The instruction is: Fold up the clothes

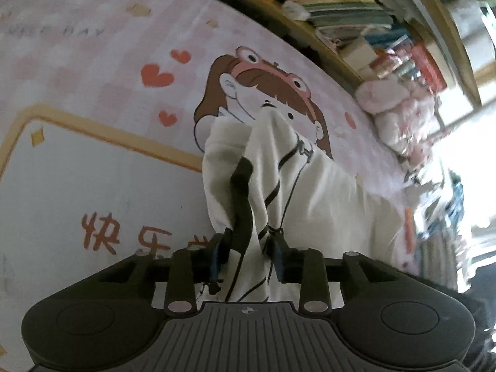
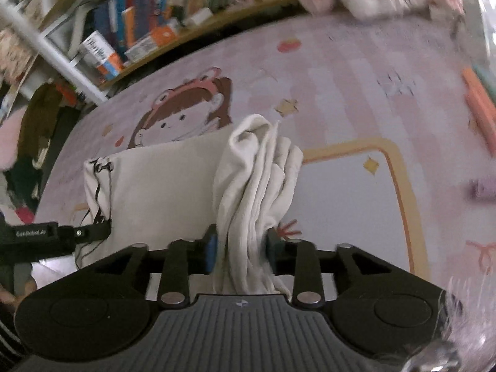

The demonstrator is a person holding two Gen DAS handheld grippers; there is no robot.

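Pink cartoon-print bedsheet (image 1: 93,71) spans both views. On it, cream garment (image 2: 161,179), black drawstrings. Left gripper (image 1: 248,248) clamps a bunched edge with cords; right gripper (image 2: 240,248) clamps a gathered wad at the opposite end.

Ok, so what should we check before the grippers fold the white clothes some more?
1. Left gripper has the cloth: ok, bunched fabric sits between its fingers.
2. Right gripper has the cloth: ok, a thick wad fills its fingers.
3. Black cord clear of the left gripper: not ok, it runs down between the fingers.
4. Cloth flat between the grippers: not ok, the middle looks smooth but both ends are scrunched.
5. Room on the mat to lay it down: ok, bare mat lies ahead.
6. Which edge each gripper holds: cannot tell.
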